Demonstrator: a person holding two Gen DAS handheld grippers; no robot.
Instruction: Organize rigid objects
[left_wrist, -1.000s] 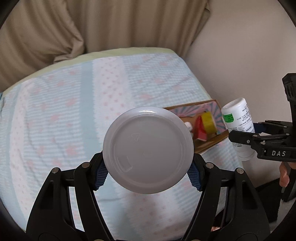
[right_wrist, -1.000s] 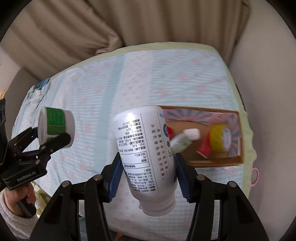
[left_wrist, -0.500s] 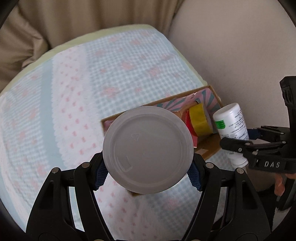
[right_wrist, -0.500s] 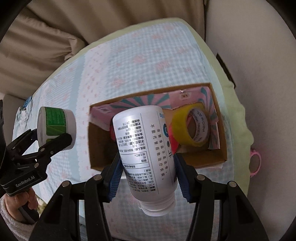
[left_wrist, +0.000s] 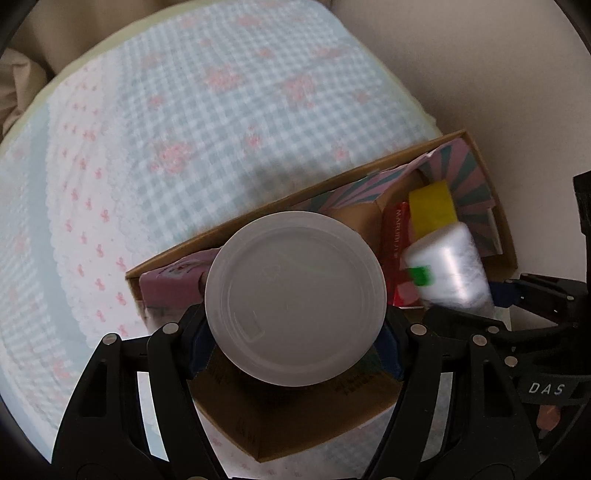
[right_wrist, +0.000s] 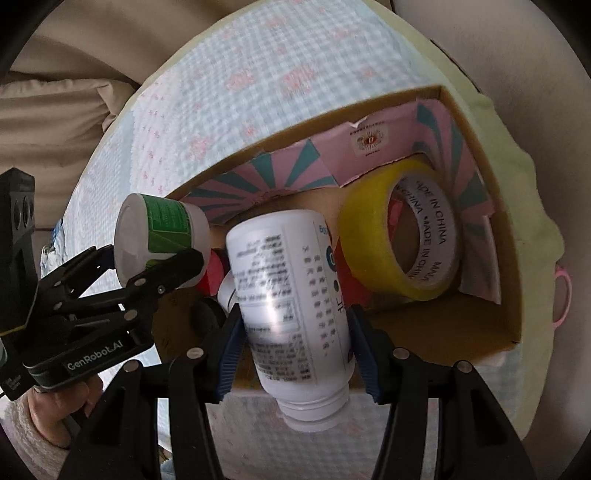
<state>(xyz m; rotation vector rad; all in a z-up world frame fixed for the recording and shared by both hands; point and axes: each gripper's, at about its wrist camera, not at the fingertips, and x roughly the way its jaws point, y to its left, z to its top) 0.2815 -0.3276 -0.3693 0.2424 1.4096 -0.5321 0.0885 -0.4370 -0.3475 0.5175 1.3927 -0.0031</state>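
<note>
My left gripper is shut on a white jar with a green label; its round white end fills the left wrist view, and it shows in the right wrist view. My right gripper is shut on a white bottle with printed text, also seen in the left wrist view. Both are held over an open cardboard box lined with pink and teal paper. Inside lie a yellow tape roll and a red item.
The box sits at the right edge of a bed with a blue checked cover with pink flowers. A beige wall rises right of it. Beige curtains hang behind. A pink ring lies beside the box.
Both grippers have moved forward and down toward the box with their containers. The box now lies right under them and looks much larger.
</note>
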